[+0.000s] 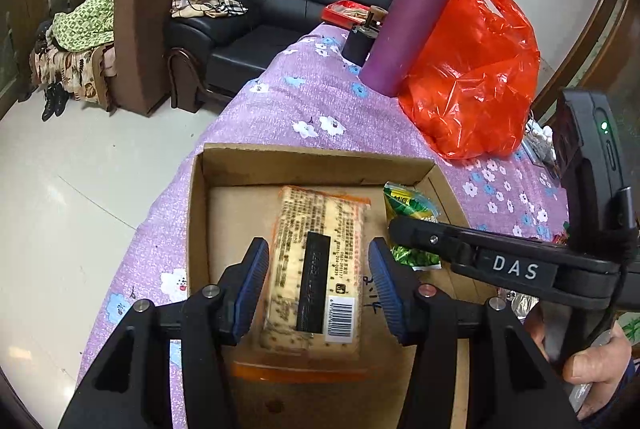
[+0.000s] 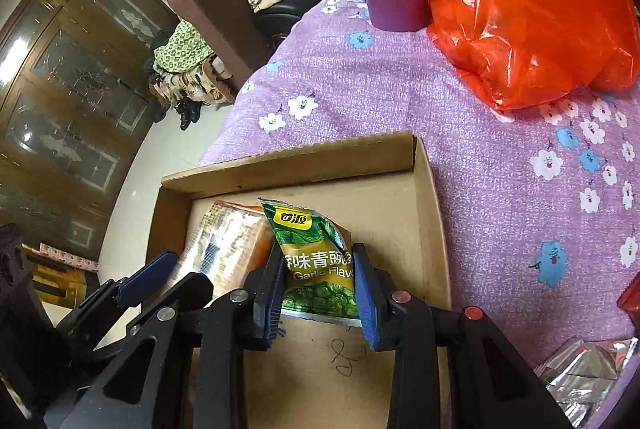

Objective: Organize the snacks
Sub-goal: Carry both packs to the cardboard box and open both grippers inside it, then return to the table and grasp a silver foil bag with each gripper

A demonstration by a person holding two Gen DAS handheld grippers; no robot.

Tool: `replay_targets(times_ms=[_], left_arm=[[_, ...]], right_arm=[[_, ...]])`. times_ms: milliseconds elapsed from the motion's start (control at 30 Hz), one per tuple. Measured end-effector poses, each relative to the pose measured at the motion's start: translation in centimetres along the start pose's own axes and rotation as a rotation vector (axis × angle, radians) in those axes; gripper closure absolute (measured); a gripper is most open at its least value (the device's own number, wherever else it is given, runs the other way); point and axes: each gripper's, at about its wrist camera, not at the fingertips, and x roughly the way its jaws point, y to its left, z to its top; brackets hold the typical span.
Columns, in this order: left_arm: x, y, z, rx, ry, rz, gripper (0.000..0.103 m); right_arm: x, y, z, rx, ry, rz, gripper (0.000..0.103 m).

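Note:
A shallow cardboard box (image 1: pixel 316 159) sits on the purple flowered tablecloth; it also shows in the right wrist view (image 2: pixel 424 197). An orange-edged cracker pack (image 1: pixel 316 261) lies flat in the box, between the blue pads of my open left gripper (image 1: pixel 318 281), which hovers just above it. My right gripper (image 2: pixel 320 289) is shut on a green garlic-pea packet (image 2: pixel 316 253) and holds it over the box, to the right of the cracker pack (image 2: pixel 228 245). In the left wrist view the right gripper (image 1: pixel 404 229) reaches in from the right with the green packet (image 1: pixel 408 207).
A purple flask (image 1: pixel 412 25), a red plastic bag (image 1: pixel 476 73) and a small dark jar (image 1: pixel 360 37) stand behind the box. Silver foil packets (image 2: pixel 584 377) lie at the right. The table's left edge drops to a white floor; sofas stand beyond.

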Motion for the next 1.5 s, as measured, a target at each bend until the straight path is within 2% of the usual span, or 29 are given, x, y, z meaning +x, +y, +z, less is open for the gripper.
replay_targets(times_ms=[233,300,333,467,567,633,833,900,1000,1067,1200,1233,1267,1333,1400,1500], left_arm=[[-1.2,-0.7,-0.4,-0.004,-0.023,-0.008,0.051],[-1.9,-1.5,-0.7,0.007,-0.035,-0.017,0.049],[-2.3,-2.0,-0.9,0.016,-0.041,-0.019,0.047],[-3.6,-4.6,-2.0,0.053,-0.06,-0.058,0.047],[-4.3,-7.4,-2.9,0.108,-0.06,-0.098,0.046],[-4.3,-9.7,-3.3,0.154,-0.053,-0.124,0.043],[-2.4,-16.7,-4.3,0.231,0.026,-0.175,0.041],[-1.5,-18.4,-4.3,0.241,0.046,-0.184,0.041],[1.0,-20.9,-3.9,0.248,0.08,-0.149,0.041],[3.3,-21.8,-3.5,0.235,0.111,-0.09,0.041],[7.8,-22.1,-3.6,0.164,0.226,-0.034,0.041],[8.6,-22.1,-4.0,0.149,0.255,-0.041,0.041],[9.0,-22.2,-4.6,0.136,0.282,-0.059,0.04],[8.3,-22.7,-5.9,0.148,0.272,-0.068,0.036],[6.9,-23.7,-7.7,0.171,0.294,-0.158,0.033],[4.7,-25.9,-11.7,0.251,0.37,-0.334,0.033]], right_arm=[[-2.6,-0.7,-0.6,-0.005,-0.051,0.019,0.065],[-4.0,-1.0,-1.0,-0.005,-0.073,0.041,0.06],[-5.0,-1.2,-1.3,-0.007,-0.091,0.045,0.056],[-8.8,-2.8,-3.2,0.008,-0.144,0.085,0.056],[-12.2,-5.3,-5.7,0.041,-0.187,0.124,0.056],[-14.6,-7.6,-7.5,0.075,-0.22,0.109,0.056],[-21.2,-15.4,-12.9,0.228,-0.335,0.117,0.055],[-22.7,-17.1,-14.6,0.247,-0.357,0.117,0.052],[-24.4,-19.5,-17.2,0.292,-0.387,0.093,0.052],[-25.2,-20.7,-18.5,0.321,-0.388,0.109,0.052],[-26.6,-23.4,-20.7,0.354,-0.401,0.082,0.051],[-27.1,-24.3,-21.4,0.373,-0.411,0.074,0.051],[-27.4,-25.0,-21.9,0.387,-0.419,0.071,0.051],[-28.1,-26.7,-23.0,0.424,-0.432,0.058,0.05],[-28.5,-28.3,-23.7,0.459,-0.441,0.032,0.047],[-28.1,-30.2,-24.0,0.509,-0.435,0.019,0.046]])
